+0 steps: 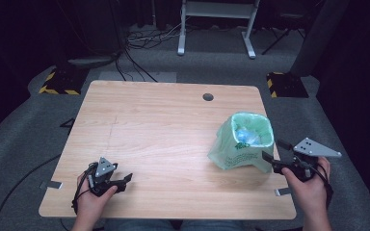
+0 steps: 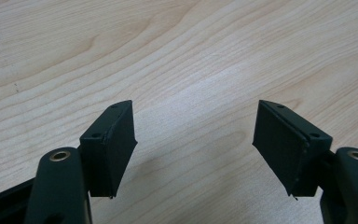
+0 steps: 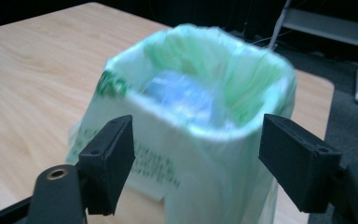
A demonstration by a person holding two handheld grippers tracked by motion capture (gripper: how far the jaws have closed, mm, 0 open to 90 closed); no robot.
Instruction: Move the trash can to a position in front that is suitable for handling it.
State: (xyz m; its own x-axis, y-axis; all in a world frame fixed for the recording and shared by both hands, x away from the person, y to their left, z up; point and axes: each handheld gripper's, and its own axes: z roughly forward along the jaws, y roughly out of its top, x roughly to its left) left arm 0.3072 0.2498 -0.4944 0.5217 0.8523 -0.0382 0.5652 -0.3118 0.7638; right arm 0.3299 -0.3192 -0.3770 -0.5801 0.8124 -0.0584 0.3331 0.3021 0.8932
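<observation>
A small bin lined with a pale green plastic bag [image 1: 243, 142] stands on the right side of the wooden table [image 1: 164, 125]. Something light blue lies inside the bag [image 3: 200, 107]. My right gripper [image 1: 275, 155] hovers just right of the bin, pointing at it, jaws open and apart from the bag. In the right gripper view the open gripper [image 3: 198, 163] frames the bin's near wall with nothing pinched. My left gripper [image 1: 125, 179] rests near the table's front left, open over bare wood, and nothing lies between its pads [image 2: 196, 144].
A dark round hole [image 1: 208, 96] sits near the table's far edge. Beyond the table are a white frame's legs [image 1: 217, 29], cables on the grey floor and black-and-yellow striped blocks [image 1: 58, 82] at both far corners.
</observation>
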